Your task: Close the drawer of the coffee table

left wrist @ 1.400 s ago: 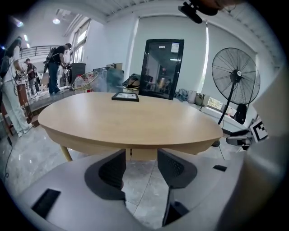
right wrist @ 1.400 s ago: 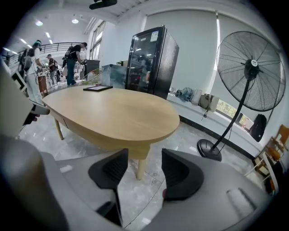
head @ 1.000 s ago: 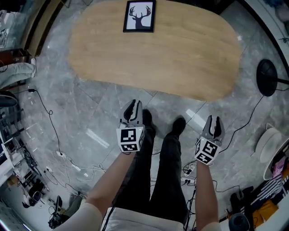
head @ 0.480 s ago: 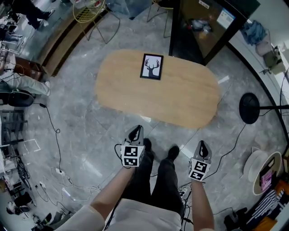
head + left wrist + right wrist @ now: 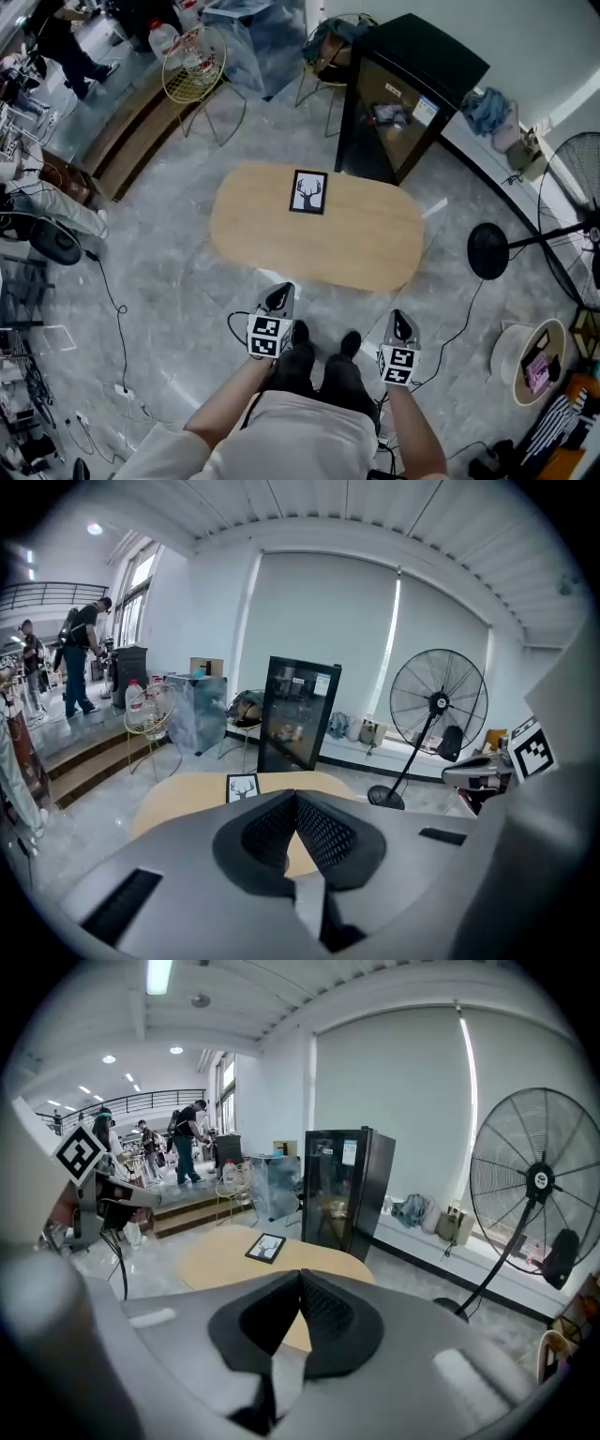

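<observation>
Left gripper and right gripper higher than before, jaws together; one coffee table, one deer picture.

We see a pale wood table on a grey marbled floor. Near its far edge lies a black-framed picture, a black stag's head on white. The left gripper and right gripper are grey, each with a cube of black-and-white square markers. Their pads are black and cross-hatched. Beyond the table are a black cabinet and a yellow wire chair.
</observation>
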A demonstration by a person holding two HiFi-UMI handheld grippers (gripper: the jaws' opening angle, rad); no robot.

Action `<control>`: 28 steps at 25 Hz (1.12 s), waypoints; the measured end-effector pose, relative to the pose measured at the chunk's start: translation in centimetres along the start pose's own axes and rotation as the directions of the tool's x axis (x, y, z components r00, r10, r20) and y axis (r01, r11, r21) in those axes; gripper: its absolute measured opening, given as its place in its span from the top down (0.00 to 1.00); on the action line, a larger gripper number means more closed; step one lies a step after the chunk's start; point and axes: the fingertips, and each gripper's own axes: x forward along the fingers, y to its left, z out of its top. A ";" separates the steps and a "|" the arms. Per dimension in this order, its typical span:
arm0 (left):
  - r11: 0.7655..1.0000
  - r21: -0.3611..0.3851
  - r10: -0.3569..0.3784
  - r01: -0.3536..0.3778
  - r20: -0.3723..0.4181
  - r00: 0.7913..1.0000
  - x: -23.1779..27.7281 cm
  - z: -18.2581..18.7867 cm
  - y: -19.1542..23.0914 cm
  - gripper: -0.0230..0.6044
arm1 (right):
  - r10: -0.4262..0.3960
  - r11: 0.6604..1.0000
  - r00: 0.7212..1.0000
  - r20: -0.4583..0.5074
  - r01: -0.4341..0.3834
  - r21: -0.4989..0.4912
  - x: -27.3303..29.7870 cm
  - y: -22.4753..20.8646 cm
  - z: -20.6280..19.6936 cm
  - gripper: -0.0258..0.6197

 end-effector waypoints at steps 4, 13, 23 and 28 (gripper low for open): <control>0.995 0.012 -0.094 0.094 0.000 0.996 -2.3 2.8 -1.1 0.95 | 0.035 0.999 0.998 0.049 -0.034 -0.021 -2.2 1.2 4.6 0.94; 0.968 0.033 -0.250 0.249 0.030 0.968 -7.4 9.9 -2.7 0.95 | 0.084 0.996 0.991 0.108 -0.083 -0.010 -8.4 2.1 12.2 0.94; 0.949 0.110 -0.308 0.296 0.121 0.944 -12.4 16.1 -3.8 0.95 | 0.075 0.996 0.974 0.214 -0.084 0.031 -14.7 2.3 18.6 0.94; 0.944 0.158 -0.315 0.288 0.185 0.931 -14.4 19.1 -4.9 0.95 | 0.074 0.995 0.958 0.276 -0.088 0.040 -16.8 1.1 20.9 0.94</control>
